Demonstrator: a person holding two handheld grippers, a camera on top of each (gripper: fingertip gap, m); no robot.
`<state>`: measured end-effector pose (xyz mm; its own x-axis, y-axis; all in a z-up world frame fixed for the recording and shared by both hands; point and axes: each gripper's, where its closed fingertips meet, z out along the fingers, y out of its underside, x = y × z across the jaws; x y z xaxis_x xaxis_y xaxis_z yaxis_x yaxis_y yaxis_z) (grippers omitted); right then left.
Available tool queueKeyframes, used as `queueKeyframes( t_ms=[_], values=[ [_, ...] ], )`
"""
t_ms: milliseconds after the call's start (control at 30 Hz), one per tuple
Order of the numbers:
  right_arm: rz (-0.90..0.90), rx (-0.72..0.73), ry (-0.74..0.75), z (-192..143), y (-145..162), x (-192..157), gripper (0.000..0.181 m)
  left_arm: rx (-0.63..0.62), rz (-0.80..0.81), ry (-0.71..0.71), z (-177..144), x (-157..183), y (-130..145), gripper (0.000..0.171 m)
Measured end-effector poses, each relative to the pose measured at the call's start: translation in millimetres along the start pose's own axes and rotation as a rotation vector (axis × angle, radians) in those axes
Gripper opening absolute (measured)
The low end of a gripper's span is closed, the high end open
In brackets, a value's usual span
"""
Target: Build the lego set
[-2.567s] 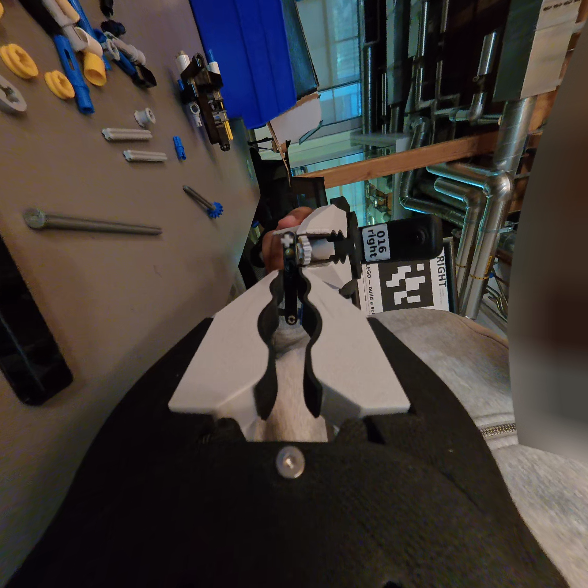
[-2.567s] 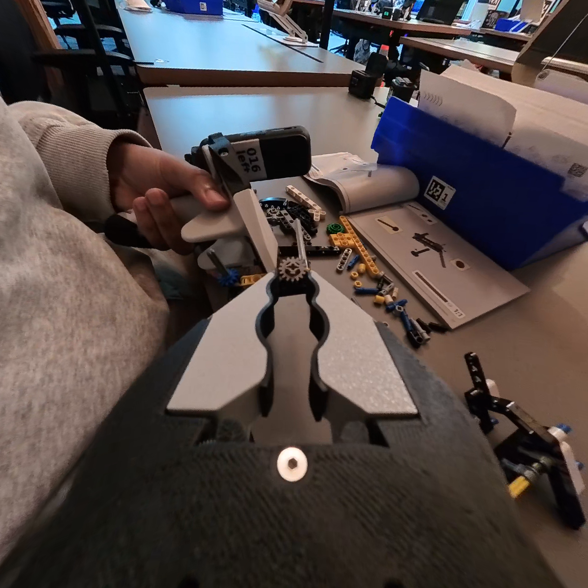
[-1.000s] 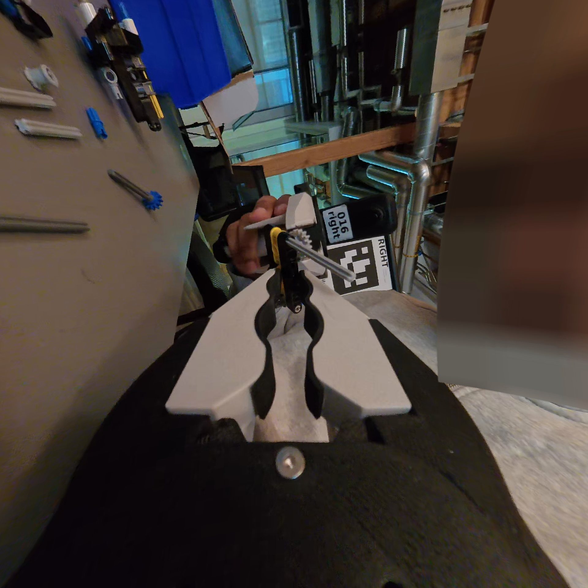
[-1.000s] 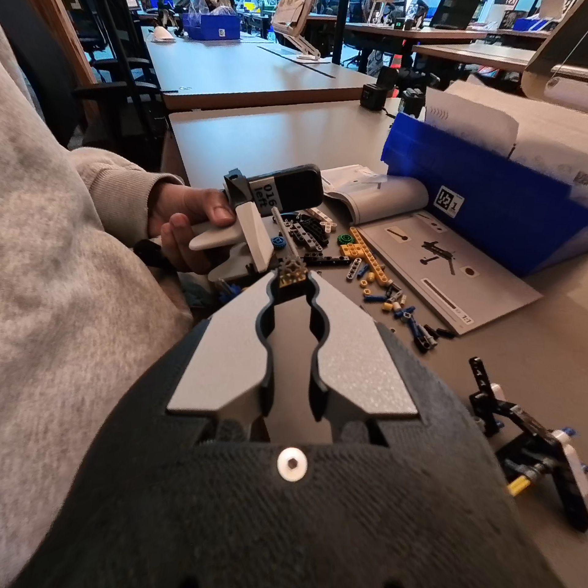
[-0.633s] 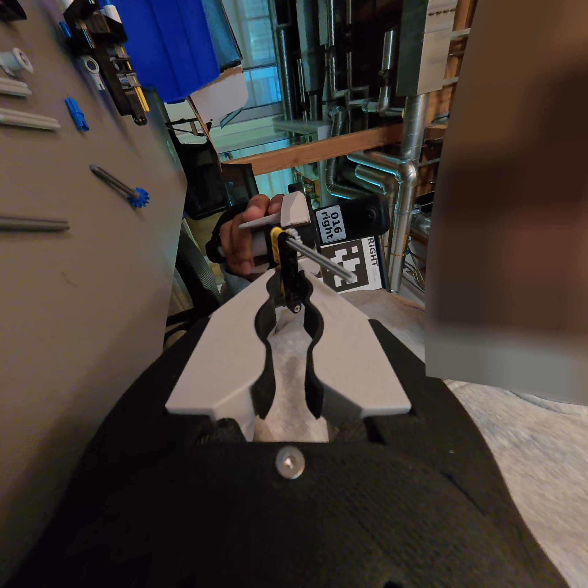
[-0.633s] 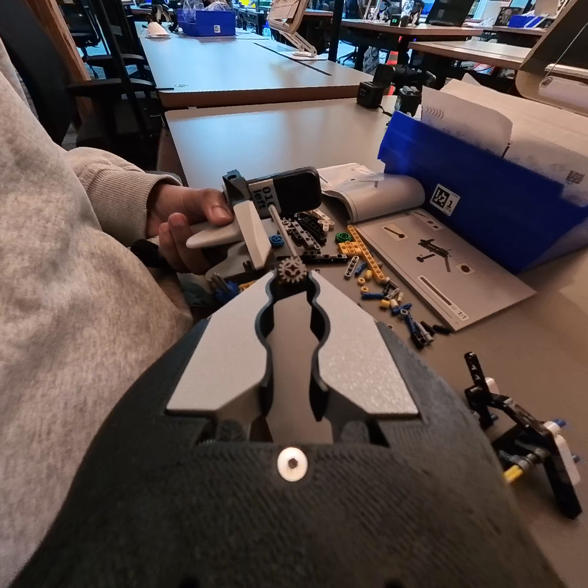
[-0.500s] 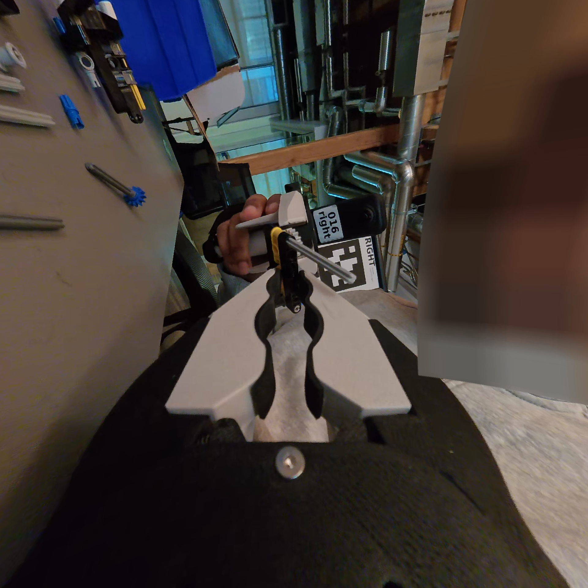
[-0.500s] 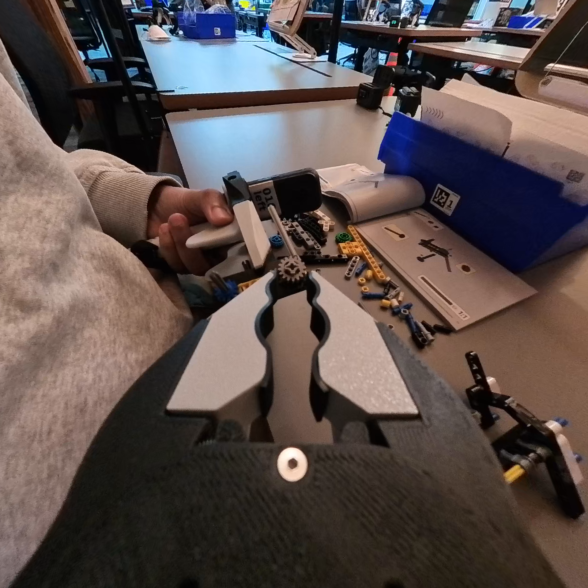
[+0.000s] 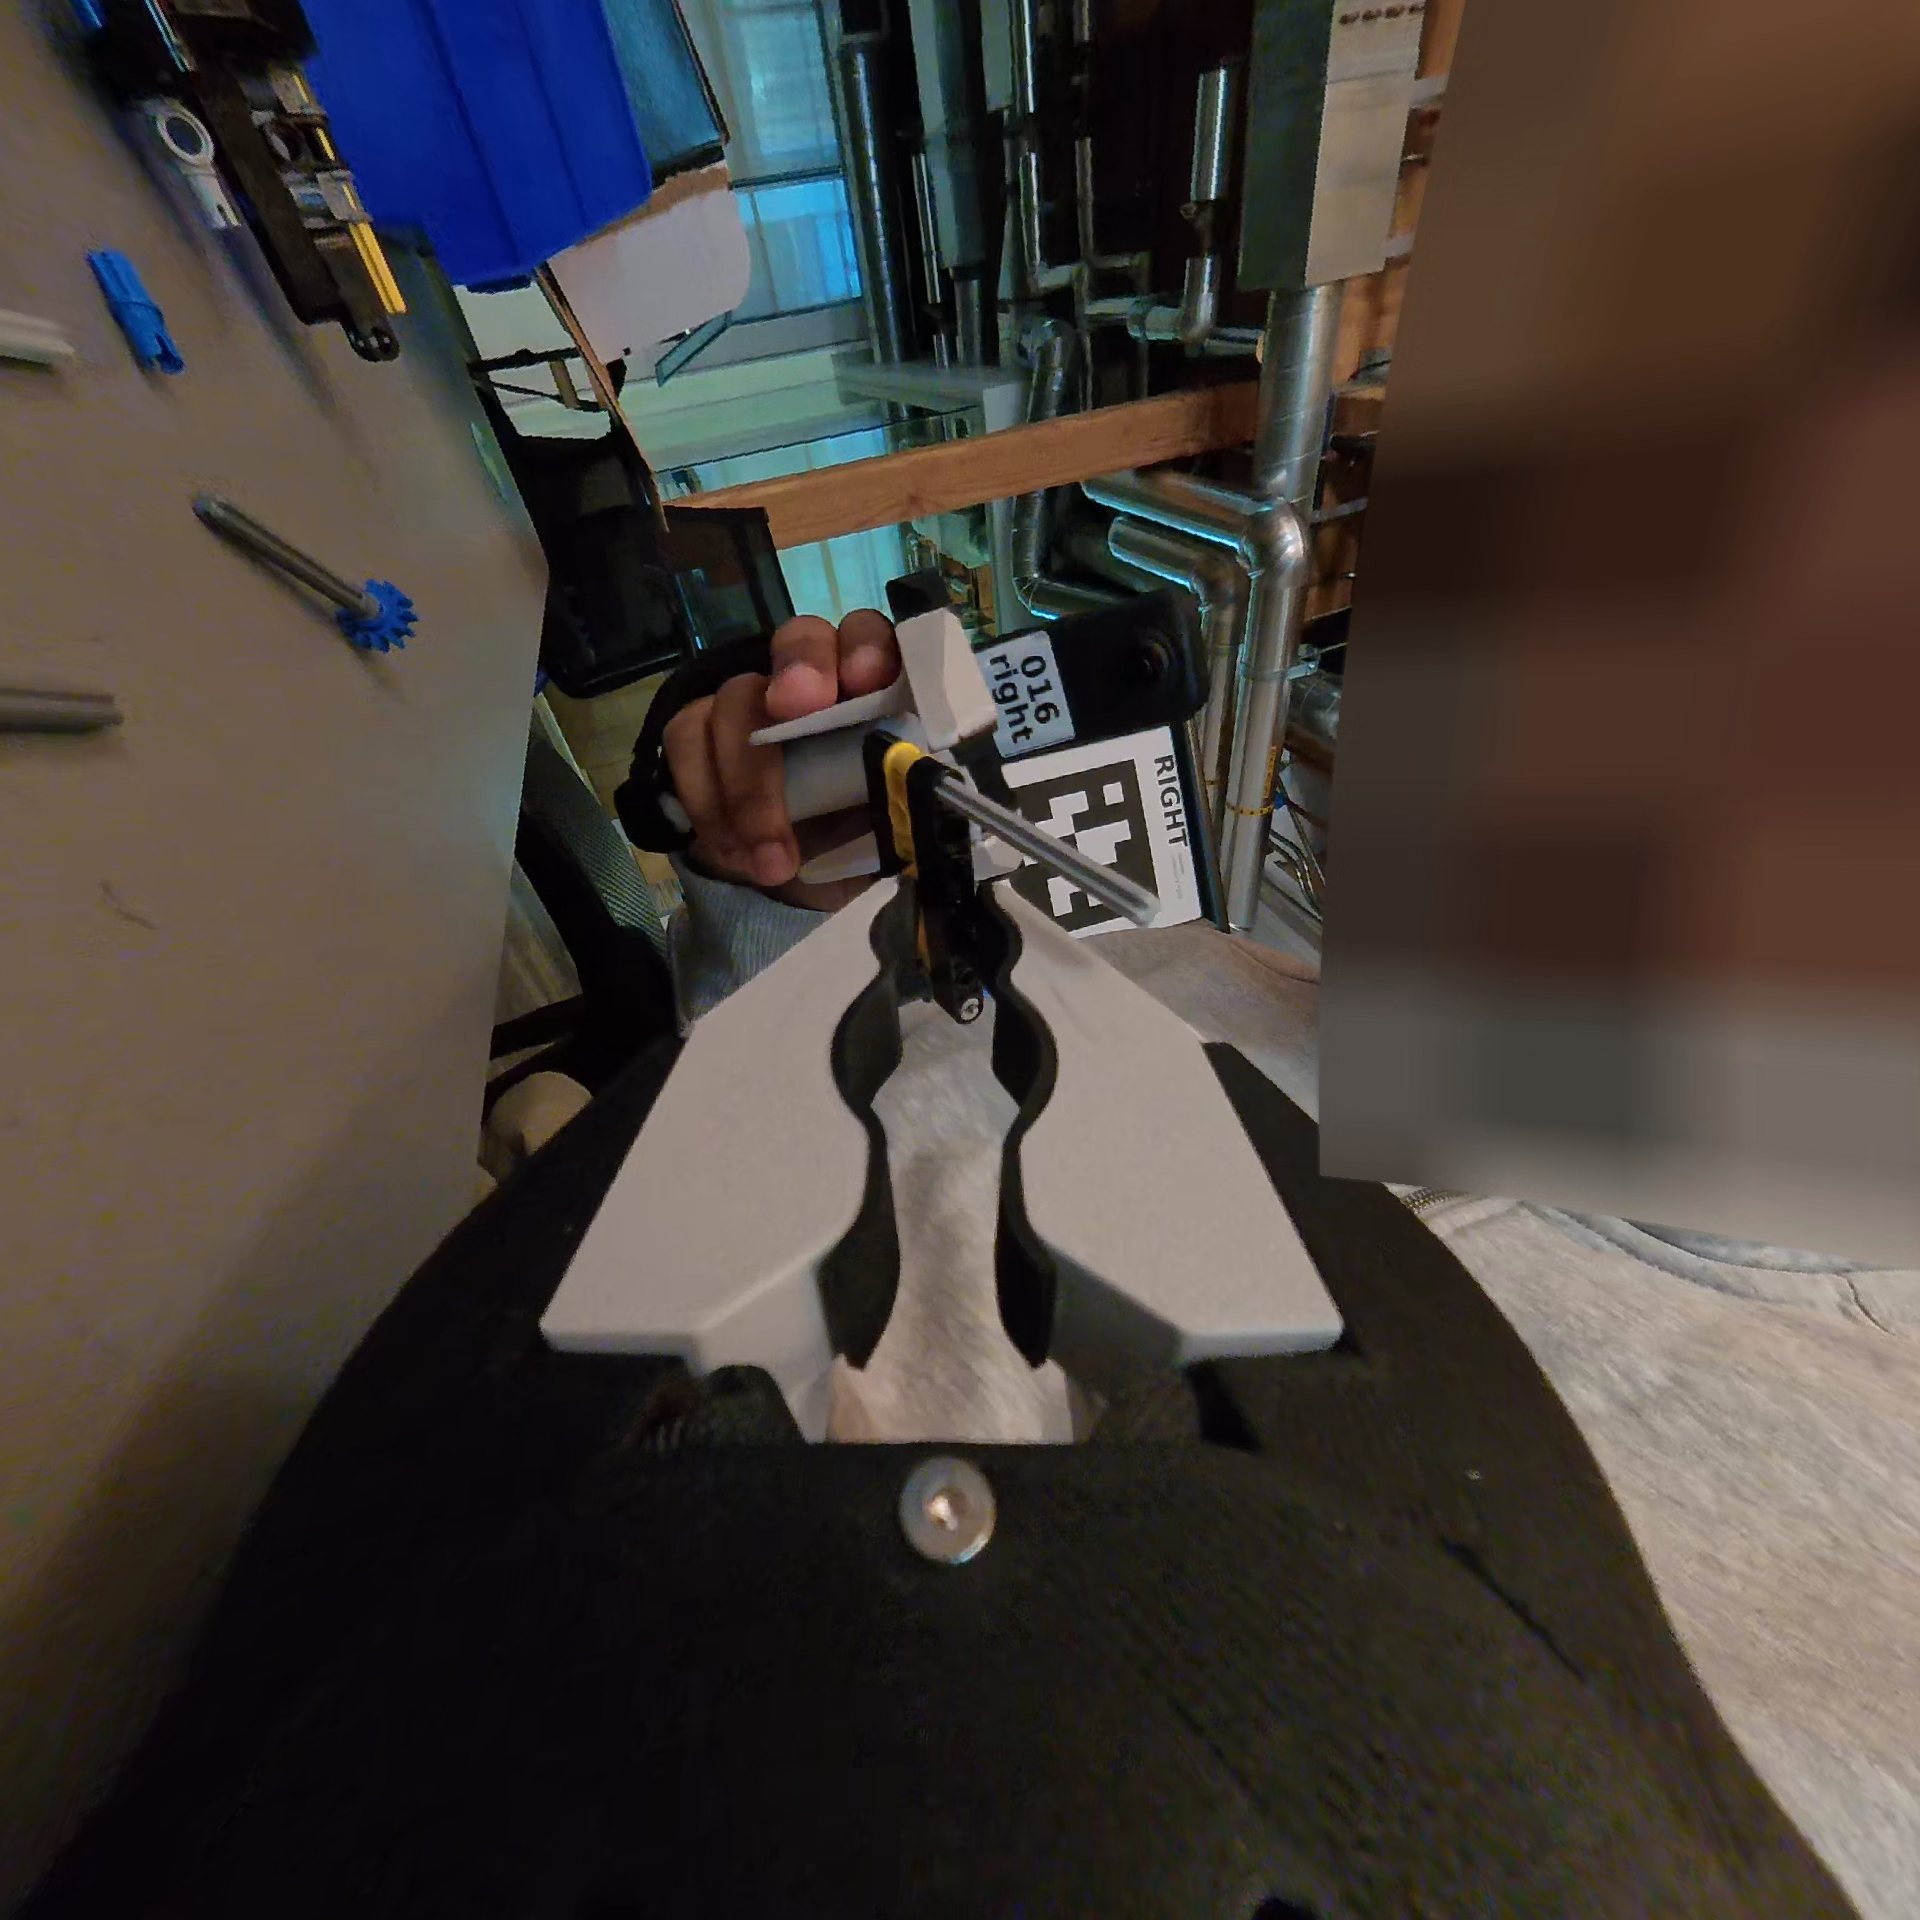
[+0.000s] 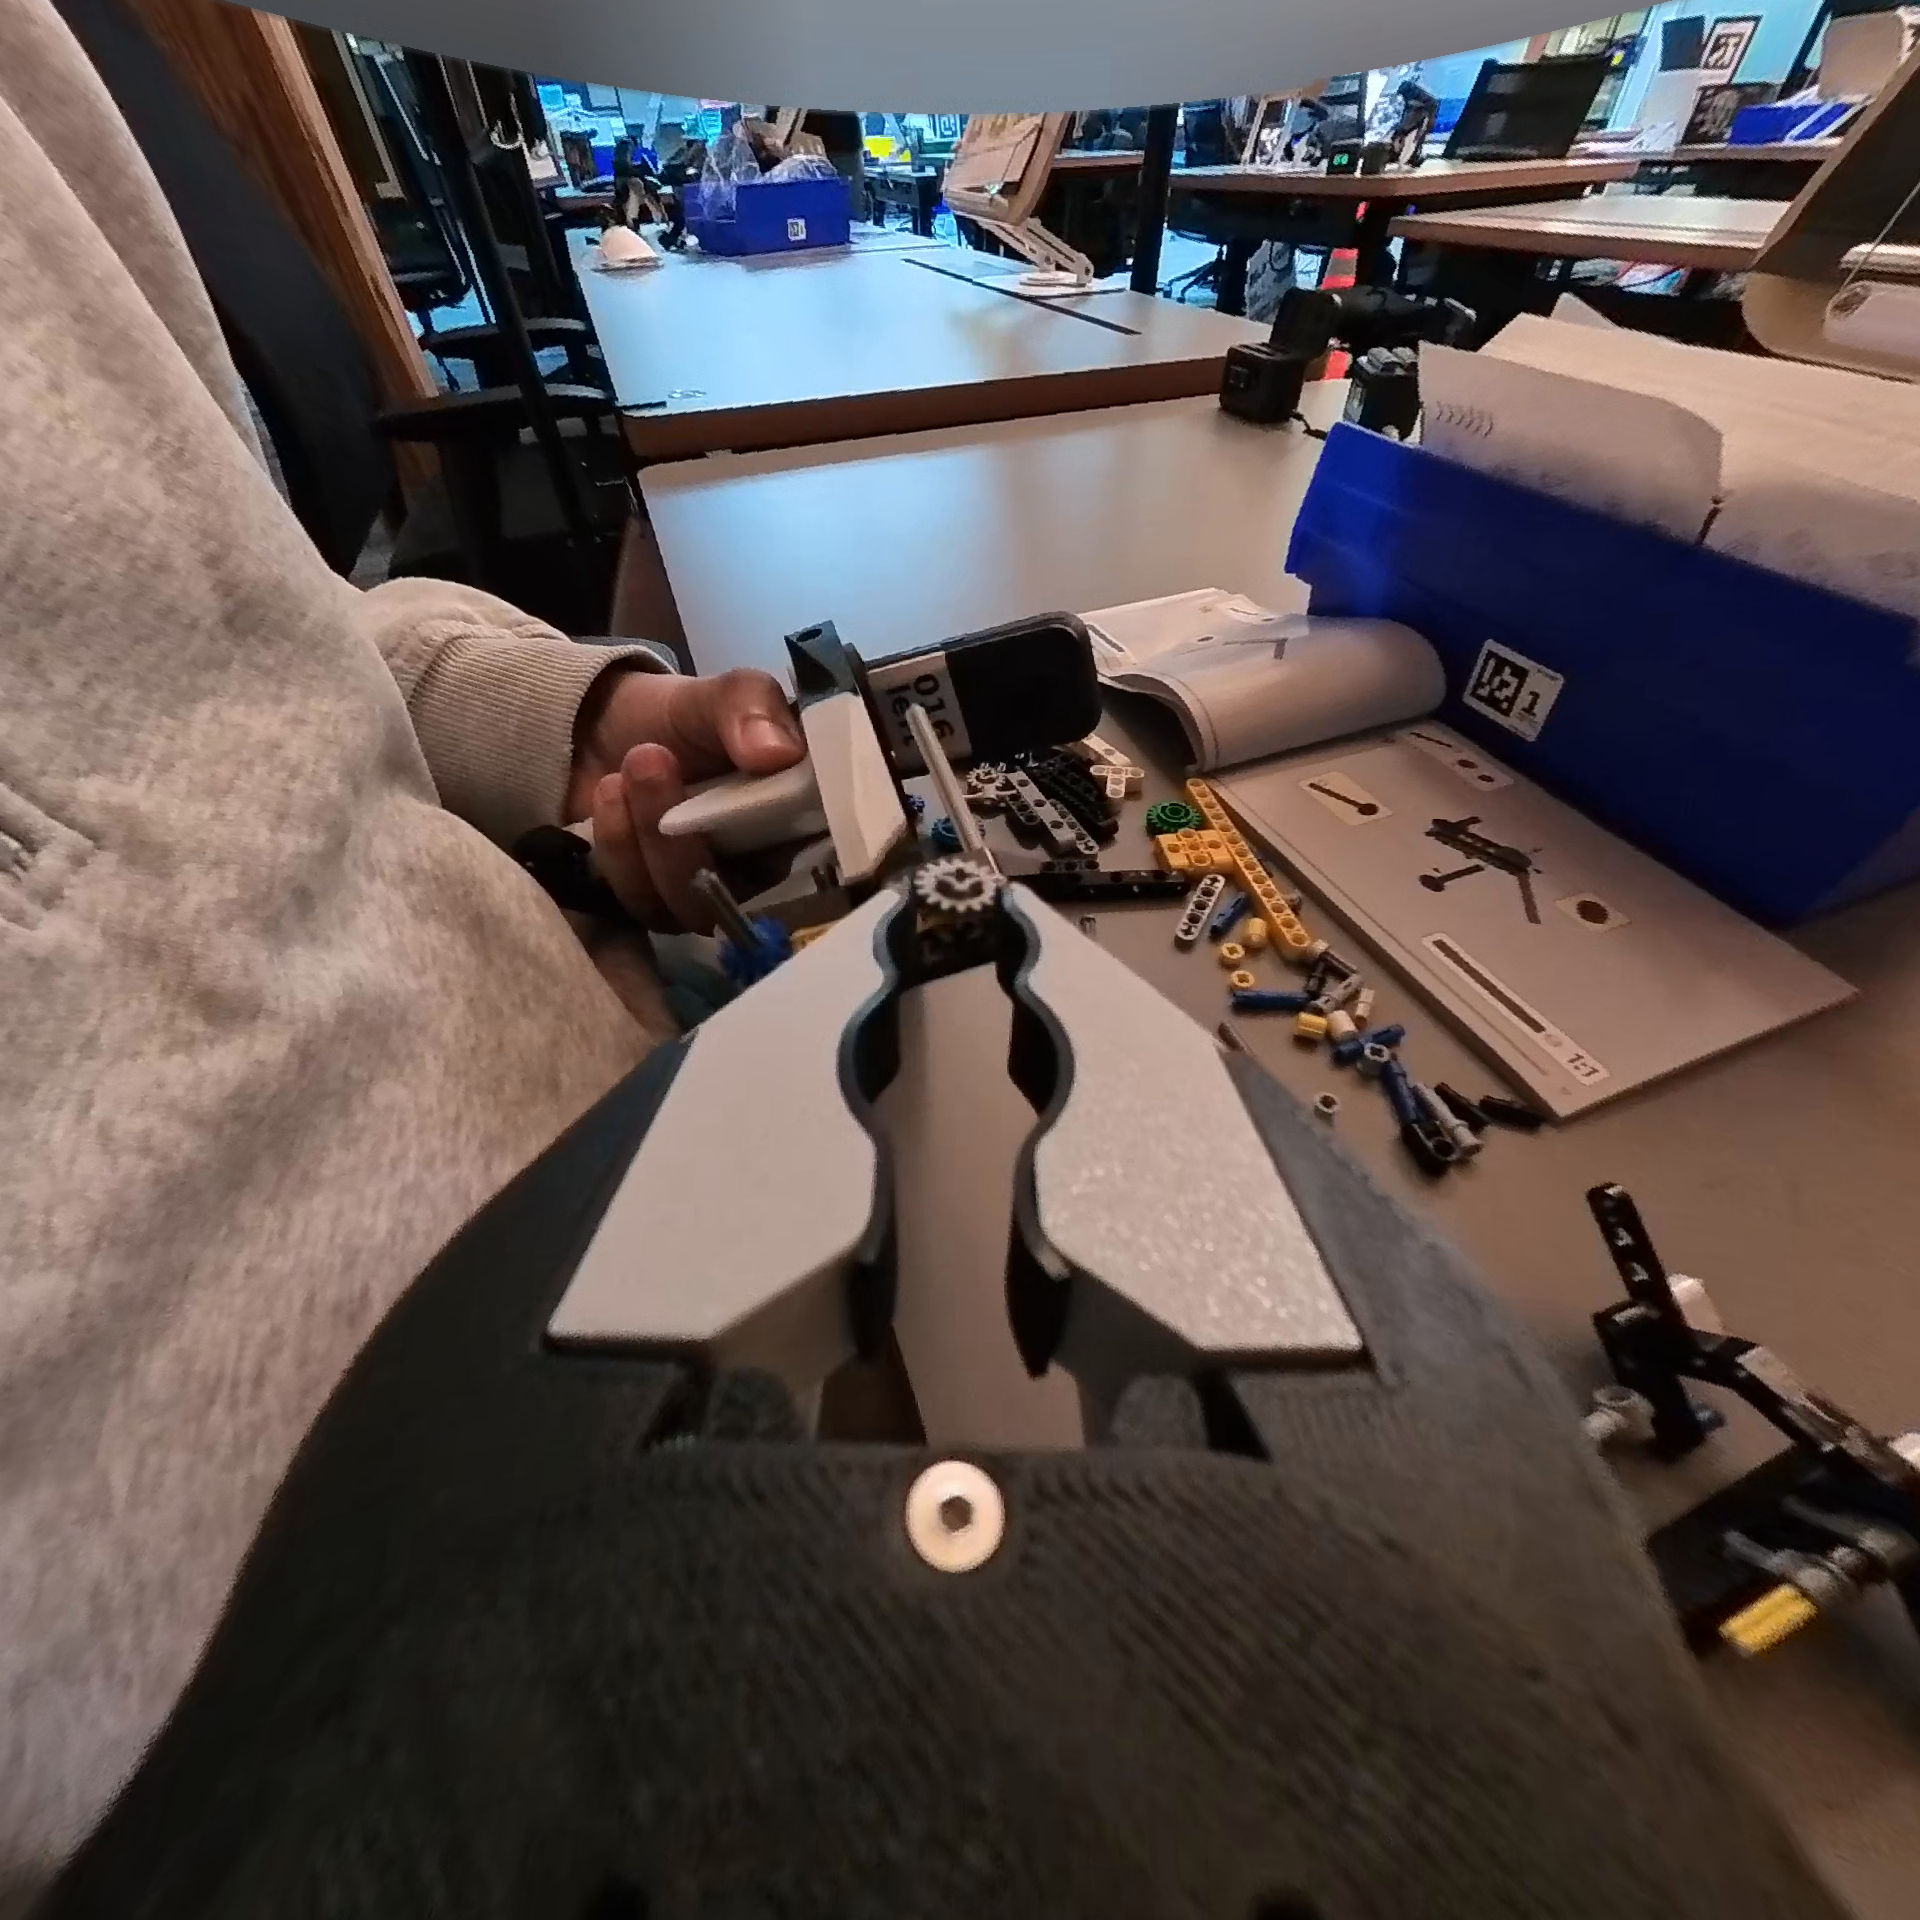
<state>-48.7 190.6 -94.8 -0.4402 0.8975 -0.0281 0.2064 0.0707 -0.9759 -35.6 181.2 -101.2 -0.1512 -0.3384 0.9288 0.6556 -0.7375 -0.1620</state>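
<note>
My left gripper [image 9: 940,930] is shut on a short black beam [image 9: 943,862] with a yellow piece [image 9: 900,795] against it. A grey axle [image 9: 1049,854] passes through the beam and sticks out to the right. My right gripper [image 10: 956,920] is shut on a small grey gear [image 10: 954,885] on that axle [image 10: 943,779], which runs up toward the left gripper [image 10: 847,800]. In the left wrist view the right gripper [image 9: 935,686] sits just behind the beam, and the gear is hidden. Both grippers are held in the air off the table edge.
On the table [image 10: 935,540] lie several loose parts [image 10: 1257,935], an instruction sheet [image 10: 1507,925], an open booklet [image 10: 1299,675], a blue bin [image 10: 1621,727] and a black partial assembly [image 10: 1766,1455]. An axle with a blue gear [image 9: 374,615] lies near the edge. A grey sleeve [image 10: 260,831] fills the left. Only a small space, under 4 cm, lies between the two pairs of fingers.
The axle has gone through the beam and now sticks out on the right. In the last half second the right gripper closed up against the beam, hiding the gear; both grippers stayed shut.
</note>
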Motion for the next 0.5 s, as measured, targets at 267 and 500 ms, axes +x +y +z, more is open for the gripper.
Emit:
queueKeyframes(
  t_ms=[267, 500],
  values=[
    [0.004, 0.011, -0.019, 0.6, 0.4, -2.2, 0.012, -0.015, -0.004, 0.018, 1.0, 2.0, 2.6, 0.009],
    [0.012, 0.024, -0.04, -0.5, -0.6, -4.5, 0.012, -0.019, -0.003, 0.028, 0.9, 3.5, 3.3, 0.009]
  ],
)
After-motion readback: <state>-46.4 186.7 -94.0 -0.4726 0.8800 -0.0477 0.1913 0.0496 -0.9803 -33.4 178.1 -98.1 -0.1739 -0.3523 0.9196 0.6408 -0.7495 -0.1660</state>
